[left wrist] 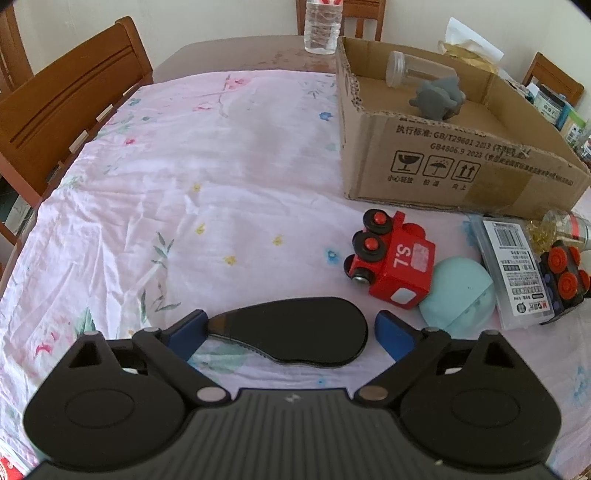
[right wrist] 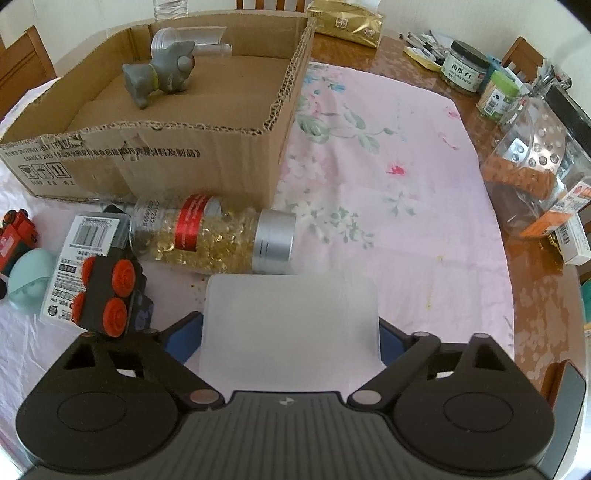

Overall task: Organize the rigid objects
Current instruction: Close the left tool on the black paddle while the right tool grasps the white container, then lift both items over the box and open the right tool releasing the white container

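My left gripper (left wrist: 290, 338) is open around a flat black oval object (left wrist: 295, 338) lying on the pink cloth; its left finger touches the object's narrow end, the right finger stands apart. My right gripper (right wrist: 290, 341) has its jaws against the sides of a frosted white plastic box (right wrist: 290, 325). The cardboard box (left wrist: 424, 162) holds a grey toy animal (left wrist: 437, 99) and a clear jar (left wrist: 402, 70). In front of it lie a red toy train (left wrist: 391, 264), a teal dome (left wrist: 460, 295), a labelled clear case (left wrist: 513, 273), a black toy with orange wheels (right wrist: 110, 295) and a capsule bottle (right wrist: 214, 236).
A water bottle (left wrist: 321, 26) stands behind the cardboard box. Jars, a clear container (right wrist: 532, 170) and small boxes crowd the table's right edge. Wooden chairs (left wrist: 70, 107) stand at the left and far sides. A gold packet (right wrist: 347, 22) lies at the back.
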A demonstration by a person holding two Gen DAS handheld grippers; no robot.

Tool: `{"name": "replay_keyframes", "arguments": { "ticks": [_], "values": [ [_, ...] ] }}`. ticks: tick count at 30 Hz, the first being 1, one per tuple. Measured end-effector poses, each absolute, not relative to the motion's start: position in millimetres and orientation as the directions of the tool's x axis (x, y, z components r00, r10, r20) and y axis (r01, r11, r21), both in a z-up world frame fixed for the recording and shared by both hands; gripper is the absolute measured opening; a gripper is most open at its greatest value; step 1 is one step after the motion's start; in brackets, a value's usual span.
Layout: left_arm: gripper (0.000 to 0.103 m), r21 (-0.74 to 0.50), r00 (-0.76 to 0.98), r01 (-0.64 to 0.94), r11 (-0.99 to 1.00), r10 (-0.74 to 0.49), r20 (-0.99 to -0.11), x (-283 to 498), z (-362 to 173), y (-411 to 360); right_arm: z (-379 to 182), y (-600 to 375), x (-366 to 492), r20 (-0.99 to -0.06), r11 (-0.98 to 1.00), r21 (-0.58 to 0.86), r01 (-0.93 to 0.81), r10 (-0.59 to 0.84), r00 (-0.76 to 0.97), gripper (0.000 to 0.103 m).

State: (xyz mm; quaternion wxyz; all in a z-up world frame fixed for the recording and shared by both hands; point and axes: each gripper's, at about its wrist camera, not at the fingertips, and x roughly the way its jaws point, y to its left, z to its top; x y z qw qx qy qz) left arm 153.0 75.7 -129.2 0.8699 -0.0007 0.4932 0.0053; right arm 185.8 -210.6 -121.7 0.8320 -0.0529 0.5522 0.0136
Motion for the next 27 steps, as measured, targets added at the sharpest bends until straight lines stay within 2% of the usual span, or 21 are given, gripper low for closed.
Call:
{"name": "replay_keyframes", "arguments": {
  "ticks": [3,14,18,27],
  "values": [
    [0.090,0.002,0.506,0.002,1.000,0.000,-0.863,154.5,-127.0,75.8,-120.6,-211.7,186.4,-0.920,0.994,-0.083,-0.078,-0.046,0.388,0.087],
    [0.090,0.022,0.467,0.083,0.996,-0.020,-0.884,156.6,-114.9,73.4,-107.2,-213.7,179.4,-0.919,0.990,-0.069,-0.125,-0.015,0.394,0.086],
    [0.090,0.022,0.432,0.167,0.986,-0.053,-0.900,158.0,-100.9,70.7,-86.8,-215.4,174.5,-0.908,0.986,-0.036,-0.162,0.035,0.416,0.086],
    [0.090,0.025,0.487,0.279,0.960,-0.119,-0.866,162.2,-47.3,60.0,-22.9,-209.4,183.0,-0.848,0.967,0.005,-0.254,0.139,0.512,0.086]
  ]
}}
